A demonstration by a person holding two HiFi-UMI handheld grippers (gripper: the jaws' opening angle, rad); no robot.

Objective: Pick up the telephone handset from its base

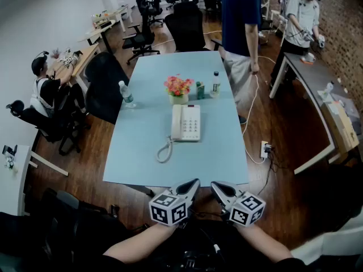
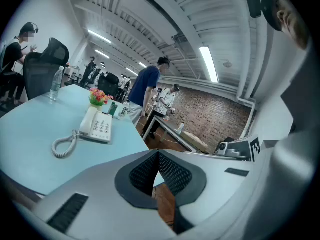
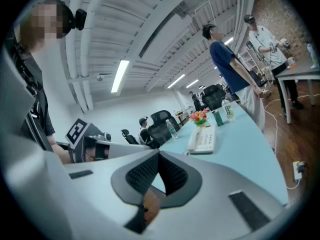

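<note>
A white telephone (image 1: 187,122) lies in the middle of the light blue table (image 1: 142,152), its handset (image 1: 176,122) resting in the cradle on the base's left side, with a coiled cord (image 1: 164,151) trailing toward me. Both grippers hover side by side below the table's near edge, well short of the phone. My left gripper (image 1: 194,182) is shut with nothing between its pads, and my right gripper (image 1: 215,185) is shut and empty too. The left gripper view shows the phone (image 2: 97,125) ahead to the left; the right gripper view shows the phone (image 3: 204,139) ahead to the right.
Behind the phone stand a pot of flowers (image 1: 178,88), a green can (image 1: 200,90) and two water bottles (image 1: 215,84) (image 1: 126,93). A person in dark blue (image 1: 241,21) stands at the table's far right corner. Office chairs (image 1: 105,84) ring the table; a cable (image 1: 249,118) runs to a floor socket.
</note>
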